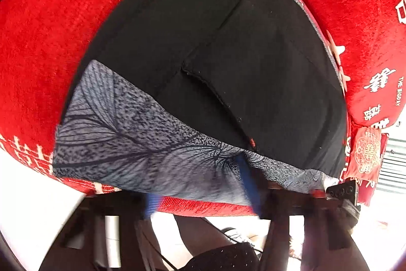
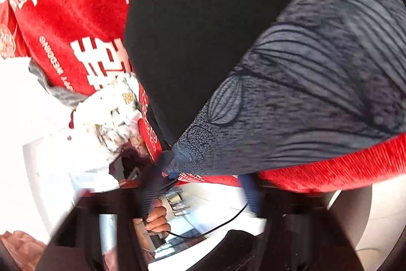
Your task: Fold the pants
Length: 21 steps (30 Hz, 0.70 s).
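1. The pants (image 1: 228,55), black with a grey leaf-print band at the waist, lie flat on a red cloth (image 1: 38,42) with white lettering that covers the desk.
2. The waistband runs along the near edge of the desk, right where the cloth drops over.
3. My left tongs (image 1: 203,192) are closed on that grey band; one blue finger (image 1: 247,179) presses into the fabric, the other sits just past the edge, blurred.
4. My right tongs (image 2: 205,182) are closed at the band's near corner, a blue finger (image 2: 250,194) just below the cloth edge; whether fabric is truly pinched I cannot tell for the blur.
5. In the right view my other hand (image 2: 156,217) grips the left tool's handle, with a black cable (image 2: 215,227) trailing from it.
6. A red tag (image 1: 365,154) with a gold emblem hangs off the desk's right corner, beside the pants.
7. Pale patterned fabric (image 2: 111,113) bunches at the desk edge left of the pants in the right view.
8. Red cloth lies open on both sides of the pants and beyond the legs.
9. Below the near edge the floor is white and bright.
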Tool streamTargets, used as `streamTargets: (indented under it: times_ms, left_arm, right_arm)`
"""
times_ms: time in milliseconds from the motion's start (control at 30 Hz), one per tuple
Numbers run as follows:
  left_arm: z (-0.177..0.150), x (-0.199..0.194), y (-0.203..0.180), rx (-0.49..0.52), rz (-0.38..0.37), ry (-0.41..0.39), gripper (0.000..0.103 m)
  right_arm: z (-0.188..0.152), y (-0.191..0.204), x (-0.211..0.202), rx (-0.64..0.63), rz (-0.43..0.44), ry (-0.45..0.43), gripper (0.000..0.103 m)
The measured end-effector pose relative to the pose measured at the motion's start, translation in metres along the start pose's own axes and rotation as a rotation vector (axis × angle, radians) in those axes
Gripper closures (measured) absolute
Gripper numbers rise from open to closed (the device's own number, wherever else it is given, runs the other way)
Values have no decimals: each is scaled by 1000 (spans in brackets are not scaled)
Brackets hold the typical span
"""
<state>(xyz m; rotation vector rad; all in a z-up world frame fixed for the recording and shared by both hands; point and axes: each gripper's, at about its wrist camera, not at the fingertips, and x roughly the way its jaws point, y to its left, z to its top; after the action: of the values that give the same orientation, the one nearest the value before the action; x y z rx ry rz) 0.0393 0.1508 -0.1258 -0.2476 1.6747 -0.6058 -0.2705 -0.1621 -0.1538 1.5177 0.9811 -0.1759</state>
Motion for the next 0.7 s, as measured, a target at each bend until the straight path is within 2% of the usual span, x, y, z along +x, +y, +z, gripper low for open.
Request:
streamTargets:
  times_ms: [33, 100, 233, 333, 467, 500, 533, 567, 600, 633, 700]
  left_arm:
    - [0, -4, 2, -5, -20, 1, 76]
    - [4, -17, -2, 2, -20, -17, 76]
    - [20, -52, -30, 70, -25, -83, 76]
    - [41, -79, -51, 98, -52, -152, 76]
    - [84, -99, -79, 133, -64, -250, 75]
    - [98, -97, -89, 140, -53, -271, 69]
    - [113, -96, -98, 144, -19, -303, 52]
    - [125, -92, -105, 141, 19, -333, 41]
    - [140, -89, -110, 132, 72, -379, 26]
    - [155, -84, -113, 123, 109, -416, 23]
    - [182, -65, -116, 112, 144, -417, 23]
  right_arm:
    - [0, 0, 0, 0, 0, 0, 97]
    - [1, 6, -12, -22, -38, -26, 97]
    - [10, 56, -28, -146, -63, -47, 97]
    - [29, 97, -38, -234, -66, -56, 97]
    - [79, 145, -42, -328, -60, -36, 97]
    - [93, 157, -39, -354, -67, -25, 97]
    - [109, 168, -34, -381, -83, -12, 97]
    - [127, 179, -28, -399, -97, 3, 97]
    - [143, 185, -22, -408, -108, 15, 97]
    - [158, 191, -15, -415, -121, 23, 97]
    - [195, 199, 5, -415, -146, 49, 96]
